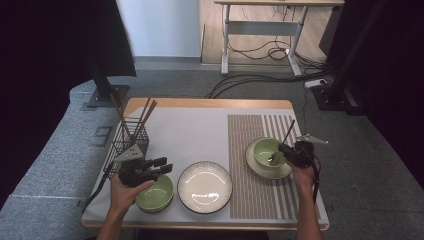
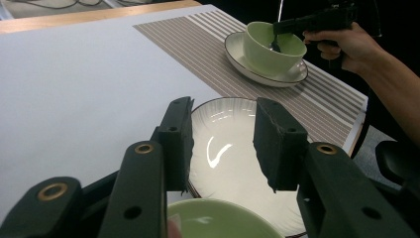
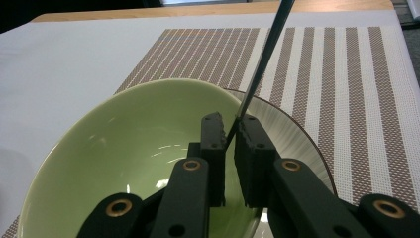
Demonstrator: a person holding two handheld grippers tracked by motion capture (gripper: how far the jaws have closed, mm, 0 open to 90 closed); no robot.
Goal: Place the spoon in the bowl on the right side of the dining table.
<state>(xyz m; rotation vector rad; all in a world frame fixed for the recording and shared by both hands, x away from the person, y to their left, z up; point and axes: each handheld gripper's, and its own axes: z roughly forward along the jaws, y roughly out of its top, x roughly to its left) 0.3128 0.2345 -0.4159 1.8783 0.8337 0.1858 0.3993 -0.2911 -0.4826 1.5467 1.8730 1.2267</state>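
My right gripper (image 1: 281,148) (image 3: 230,124) hovers over a green bowl (image 1: 265,149) (image 3: 124,148) that stands on a white saucer (image 1: 260,173) (image 3: 289,131). A metal spoon (image 1: 288,130) (image 3: 267,49) stands tilted in that bowl. Its thin handle passes between the jaws, which sit slightly apart with a gap beside it. My left gripper (image 1: 164,165) (image 2: 223,106) is open and empty, held above a second green bowl (image 1: 155,196) (image 2: 223,218) near the table's front left. It points towards a white plate (image 1: 205,186) (image 2: 228,163).
A black wire basket (image 1: 131,139) with several chopsticks (image 1: 145,112) stands at the left, just behind my left hand. The right bowl and saucer rest on a striped placemat (image 1: 250,195) beside a pale mat (image 1: 190,130). A desk frame and cables lie on the floor behind.
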